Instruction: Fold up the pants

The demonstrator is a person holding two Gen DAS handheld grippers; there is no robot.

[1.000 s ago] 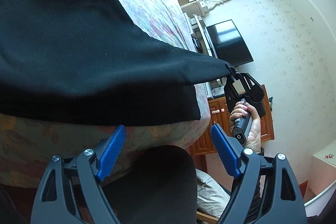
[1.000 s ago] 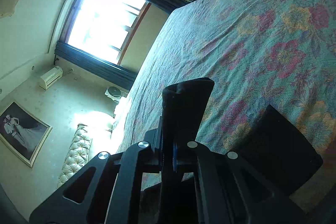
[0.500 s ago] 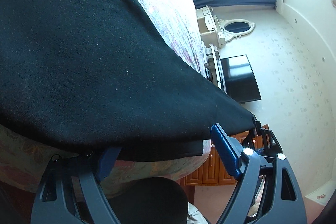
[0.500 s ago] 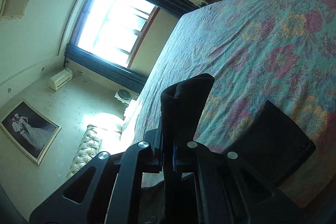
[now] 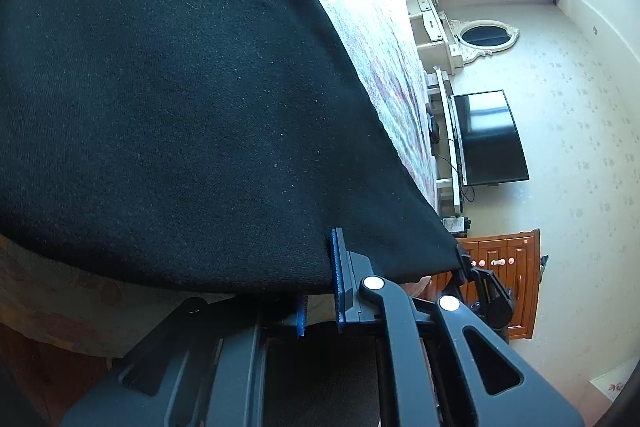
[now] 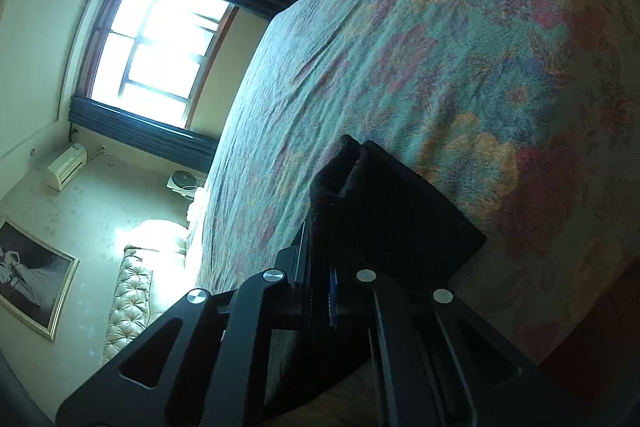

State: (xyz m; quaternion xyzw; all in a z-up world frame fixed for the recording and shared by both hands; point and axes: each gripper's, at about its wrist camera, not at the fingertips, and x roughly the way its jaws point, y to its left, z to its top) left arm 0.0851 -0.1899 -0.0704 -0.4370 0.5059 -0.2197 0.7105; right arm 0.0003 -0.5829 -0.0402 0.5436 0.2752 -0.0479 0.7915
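Bed: big one with a floral bedspread [image 6: 460, 39], pinks and yellows on teal, filled most of the right wrist view.
Pants: black pants [image 5: 168, 99] were draped over the near edge of the bed, fabric pulled taut between the two tongs, covering most of the left wrist view.
Left gripper: left gripper [image 5: 322, 291] had its blue pads pinched together on the lower hem of the pants, cloth clearly between them.
Right gripper: right gripper [image 6: 324, 291] was clamped on a bunched corner of the pants, a doubled fold sticking up past the fingers. It also showed small in the left view, at the far tip of the cloth.
Room stuff: bright window [image 6: 156, 39] with dark curtains, a TV [image 5: 488, 139] on the wall, an orange wooden cabinet [image 5: 504, 267] below it.
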